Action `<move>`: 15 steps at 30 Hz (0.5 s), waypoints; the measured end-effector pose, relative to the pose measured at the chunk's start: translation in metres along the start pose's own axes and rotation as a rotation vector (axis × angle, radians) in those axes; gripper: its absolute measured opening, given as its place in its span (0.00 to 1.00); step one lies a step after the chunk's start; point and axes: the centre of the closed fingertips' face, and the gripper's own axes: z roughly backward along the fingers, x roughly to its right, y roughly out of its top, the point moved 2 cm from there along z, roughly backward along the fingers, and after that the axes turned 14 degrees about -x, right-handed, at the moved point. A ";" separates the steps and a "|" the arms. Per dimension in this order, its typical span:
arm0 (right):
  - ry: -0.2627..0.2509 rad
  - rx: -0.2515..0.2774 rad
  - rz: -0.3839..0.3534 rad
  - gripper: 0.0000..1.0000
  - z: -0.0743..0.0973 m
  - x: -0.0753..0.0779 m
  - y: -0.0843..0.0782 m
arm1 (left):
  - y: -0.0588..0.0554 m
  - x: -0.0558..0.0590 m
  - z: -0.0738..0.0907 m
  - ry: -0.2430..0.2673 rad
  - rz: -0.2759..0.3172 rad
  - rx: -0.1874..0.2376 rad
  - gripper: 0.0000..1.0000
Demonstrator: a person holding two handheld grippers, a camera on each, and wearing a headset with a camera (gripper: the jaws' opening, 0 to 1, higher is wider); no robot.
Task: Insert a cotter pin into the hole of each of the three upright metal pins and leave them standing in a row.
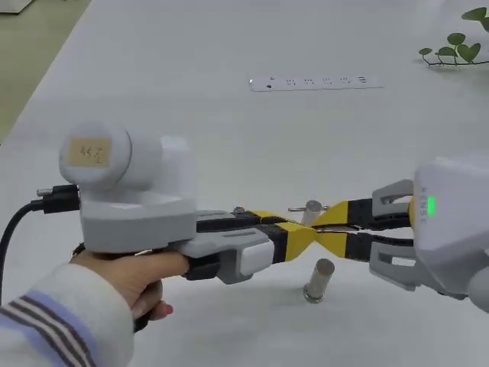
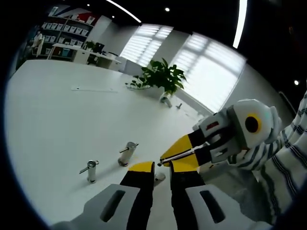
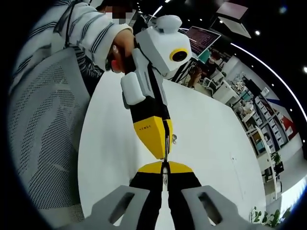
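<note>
Three short metal pins stand on the white table [image 1: 191, 76]. Two of them [image 2: 91, 171] [image 2: 127, 153] each carry a cotter pin through the top; one of these [image 1: 312, 207] shows just behind the gripper tips. The third pin [image 1: 319, 279] [image 2: 159, 177] stands bare, below and in front of the tips. My right gripper [image 1: 319, 229] [image 3: 164, 166] is shut on a thin cotter pin [image 2: 177, 156] that points at my left gripper. My left gripper [image 1: 307, 229] [image 2: 162, 166] meets it tip to tip, its jaws a little apart, and the bare pin shows through the gap.
A white power strip [image 1: 315, 82] lies further back on the table, with a potted plant [image 1: 457, 47] at the far right. A hand in a striped sleeve [image 1: 53, 321] holds the left gripper, whose black cable [image 1: 15, 222] trails off to the left.
</note>
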 end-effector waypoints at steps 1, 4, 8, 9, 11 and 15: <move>0.003 -0.001 0.003 0.00 0.000 0.000 0.000 | 0.000 -0.001 0.000 0.003 0.001 -0.001 0.07; 0.014 -0.003 0.006 0.00 -0.001 -0.003 0.000 | 0.000 -0.001 -0.001 0.003 0.004 -0.002 0.03; 0.020 -0.003 0.009 0.00 -0.002 -0.005 0.000 | 0.000 -0.002 -0.001 0.007 0.000 0.000 0.00; 0.021 -0.001 0.007 0.00 -0.002 -0.005 0.000 | 0.000 -0.002 -0.001 0.006 0.007 0.000 0.00; 0.022 0.001 0.005 0.00 -0.002 -0.005 0.001 | -0.001 -0.002 0.000 0.003 0.008 -0.002 0.00; 0.027 0.005 0.004 0.00 -0.002 -0.007 0.002 | -0.003 -0.001 0.000 -0.012 0.008 -0.013 0.00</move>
